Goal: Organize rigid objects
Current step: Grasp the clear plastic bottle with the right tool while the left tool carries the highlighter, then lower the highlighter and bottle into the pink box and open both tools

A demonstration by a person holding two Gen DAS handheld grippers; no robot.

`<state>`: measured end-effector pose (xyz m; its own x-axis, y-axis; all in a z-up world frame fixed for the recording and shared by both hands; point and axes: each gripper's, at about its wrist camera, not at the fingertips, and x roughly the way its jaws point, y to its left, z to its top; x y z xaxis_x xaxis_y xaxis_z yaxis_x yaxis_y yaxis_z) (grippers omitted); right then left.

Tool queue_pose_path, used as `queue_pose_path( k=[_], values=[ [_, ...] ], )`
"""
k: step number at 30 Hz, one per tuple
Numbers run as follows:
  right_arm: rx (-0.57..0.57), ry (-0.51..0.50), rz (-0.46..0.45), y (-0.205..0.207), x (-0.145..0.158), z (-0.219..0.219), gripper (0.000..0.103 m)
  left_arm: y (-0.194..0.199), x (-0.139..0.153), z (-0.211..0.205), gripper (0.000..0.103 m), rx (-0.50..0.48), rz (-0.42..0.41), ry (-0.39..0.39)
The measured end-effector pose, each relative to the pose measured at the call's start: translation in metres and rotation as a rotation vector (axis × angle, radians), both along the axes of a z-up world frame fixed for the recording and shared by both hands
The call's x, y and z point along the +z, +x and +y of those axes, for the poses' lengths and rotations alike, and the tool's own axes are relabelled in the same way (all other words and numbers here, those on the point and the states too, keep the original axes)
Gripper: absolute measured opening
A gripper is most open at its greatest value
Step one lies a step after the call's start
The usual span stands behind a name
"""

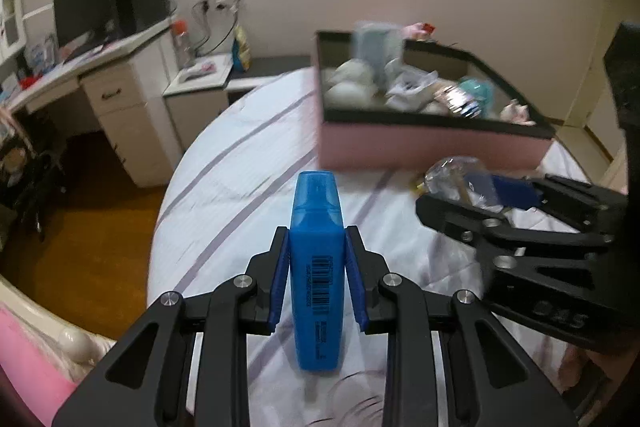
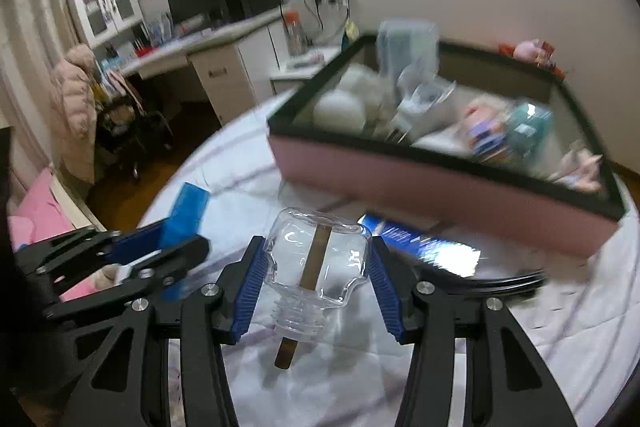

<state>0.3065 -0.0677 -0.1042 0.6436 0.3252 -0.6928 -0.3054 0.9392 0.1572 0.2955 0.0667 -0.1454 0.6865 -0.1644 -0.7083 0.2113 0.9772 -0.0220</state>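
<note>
My left gripper (image 1: 316, 247) is shut on a blue highlighter (image 1: 316, 267), cap pointing forward, held above the bed. My right gripper (image 2: 318, 259) is shut on a clear glass bottle (image 2: 320, 259) with a brown stick through it. In the left wrist view the right gripper (image 1: 480, 195) with the bottle (image 1: 456, 179) is at the right. In the right wrist view the left gripper (image 2: 160, 247) with the highlighter (image 2: 184, 215) is at the left. A pink box with a black rim (image 1: 424, 147) (image 2: 400, 187) holding several items stands ahead on the bed.
The bed has a white sheet with purple stripes (image 1: 240, 179). A shiny blue packet (image 2: 416, 243) and a black cable (image 2: 504, 283) lie in front of the box. A desk with a monitor (image 1: 84, 11) and a nightstand (image 1: 200, 83) stand at the left.
</note>
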Motion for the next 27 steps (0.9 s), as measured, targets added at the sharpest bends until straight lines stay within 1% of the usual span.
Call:
queue_pose_path(
  k=[5,8,10,12,15,20,24,27],
  values=[
    [-0.048,0.001,-0.09,0.001,0.037,-0.038,0.052,0.015,0.033,-0.039,0.027,-0.105,-0.043,-0.056],
    [-0.086,0.006,-0.118,0.012,0.052,-0.064,0.052,0.029,0.053,-0.064,0.027,-0.133,-0.093,-0.032],
    [-0.108,0.006,-0.123,0.023,0.055,-0.078,0.052,0.045,0.064,-0.079,0.027,-0.148,-0.113,-0.03],
    [-0.128,-0.001,-0.117,0.039,0.054,-0.089,0.052,0.061,0.069,-0.091,0.027,-0.151,-0.116,-0.016],
    [-0.143,-0.002,-0.092,0.059,0.046,-0.099,0.052,0.087,0.068,-0.109,0.027,-0.169,-0.1,-0.011],
    [-0.162,-0.001,-0.034,0.086,0.025,-0.114,0.053,0.129,0.047,-0.128,0.027,-0.165,-0.029,0.004],
    [-0.15,-0.017,-0.016,0.097,0.013,-0.111,0.052,0.146,0.029,-0.132,0.027,-0.154,0.008,0.042],
    [-0.143,-0.051,-0.017,0.099,0.01,-0.106,0.053,0.152,0.02,-0.127,0.027,-0.145,0.018,0.032]
  ],
)
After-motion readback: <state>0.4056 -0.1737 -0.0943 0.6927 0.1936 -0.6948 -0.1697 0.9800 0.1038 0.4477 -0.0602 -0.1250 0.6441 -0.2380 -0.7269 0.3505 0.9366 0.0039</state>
